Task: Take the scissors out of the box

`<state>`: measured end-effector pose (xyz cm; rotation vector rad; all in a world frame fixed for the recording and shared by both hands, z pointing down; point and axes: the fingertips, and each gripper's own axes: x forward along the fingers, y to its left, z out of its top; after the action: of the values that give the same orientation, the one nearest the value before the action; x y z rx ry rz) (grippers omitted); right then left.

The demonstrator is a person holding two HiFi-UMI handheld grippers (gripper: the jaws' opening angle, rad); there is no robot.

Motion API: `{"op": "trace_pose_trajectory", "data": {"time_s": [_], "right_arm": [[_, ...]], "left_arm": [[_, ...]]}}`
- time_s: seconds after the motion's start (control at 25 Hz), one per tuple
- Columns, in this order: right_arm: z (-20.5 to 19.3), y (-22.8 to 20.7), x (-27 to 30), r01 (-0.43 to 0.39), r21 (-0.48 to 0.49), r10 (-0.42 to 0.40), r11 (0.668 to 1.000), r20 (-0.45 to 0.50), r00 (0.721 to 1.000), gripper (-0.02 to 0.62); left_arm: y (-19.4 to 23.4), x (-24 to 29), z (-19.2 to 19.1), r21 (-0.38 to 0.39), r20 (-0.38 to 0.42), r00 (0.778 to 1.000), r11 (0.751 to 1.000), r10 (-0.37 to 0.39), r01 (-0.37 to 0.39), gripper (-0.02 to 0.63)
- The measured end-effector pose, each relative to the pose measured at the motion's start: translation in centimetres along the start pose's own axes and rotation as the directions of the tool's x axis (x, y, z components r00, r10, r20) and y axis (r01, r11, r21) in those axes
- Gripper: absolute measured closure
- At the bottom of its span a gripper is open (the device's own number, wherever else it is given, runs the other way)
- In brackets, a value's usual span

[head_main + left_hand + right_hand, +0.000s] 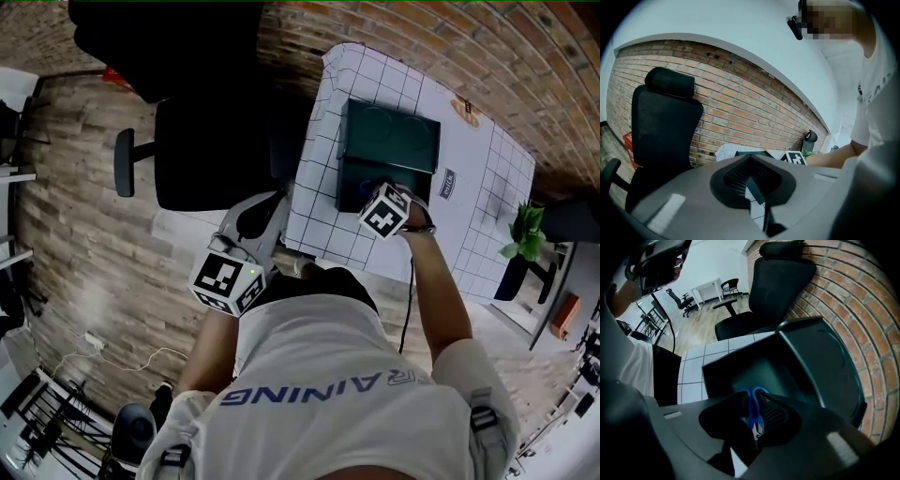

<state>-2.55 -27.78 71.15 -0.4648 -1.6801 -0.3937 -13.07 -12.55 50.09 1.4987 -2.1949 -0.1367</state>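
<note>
A dark green box (pixel 354 178) stands open on the white gridded table (pixel 469 216), its lid (pixel 392 139) leaning back. Blue-handled scissors (pixel 753 405) lie inside it. My right gripper (pixel 379 202) points straight down into the box's near end. Its jaws stand open, and the blue handles show in the narrow gap between the pads (pixel 772 414). My left gripper (pixel 270 202) hangs off the table's left edge, near the person's waist. It aims level toward the box (pixel 753 153), with its pads (pixel 736 178) together at the tips and nothing between them.
A black office chair (pixel 206 150) stands to the left of the table, close to the left gripper. A brick wall (pixel 853 301) runs behind the box. A small green plant (pixel 525 230) sits at the table's right edge.
</note>
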Motion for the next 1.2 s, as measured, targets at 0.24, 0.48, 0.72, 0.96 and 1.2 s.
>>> {"op": "trace_pose_trajectory", "data": {"time_s": [0.24, 0.48, 0.72, 0.96, 1.2], "right_arm": [[-0.4, -0.4, 1.5, 0.000, 0.009, 0.000, 1.000, -0.031, 1.000, 0.483], [-0.2, -0.6, 1.7, 0.002, 0.026, -0.002, 1.000, 0.003, 1.000, 0.489], [0.7, -1.5, -1.1, 0.092, 0.049, -0.095, 0.995, 0.078, 0.992, 0.502], [2.4, -2.6, -8.2, 0.201, 0.193, -0.243, 0.961, 0.234, 0.941, 0.503], [3.1, -3.9, -16.4, 0.253, 0.438, -0.436, 0.862, 0.390, 0.811, 0.503]], "left_arm": [[0.6, -0.3, -0.2, -0.011, -0.008, 1.000, 1.000, 0.010, -0.010, 0.604], [1.0, -0.2, -0.2, -0.008, -0.016, 1.000, 1.000, -0.004, 0.004, 0.604], [1.0, 0.0, 0.7, -0.010, -0.012, 0.999, 0.999, -0.044, 0.044, 0.604], [-0.7, 0.9, 3.9, 0.015, 0.031, 0.988, 0.989, -0.150, 0.149, 0.604], [-3.8, 2.4, 7.3, 0.105, 0.055, 0.960, 0.958, -0.275, 0.268, 0.604]]}}
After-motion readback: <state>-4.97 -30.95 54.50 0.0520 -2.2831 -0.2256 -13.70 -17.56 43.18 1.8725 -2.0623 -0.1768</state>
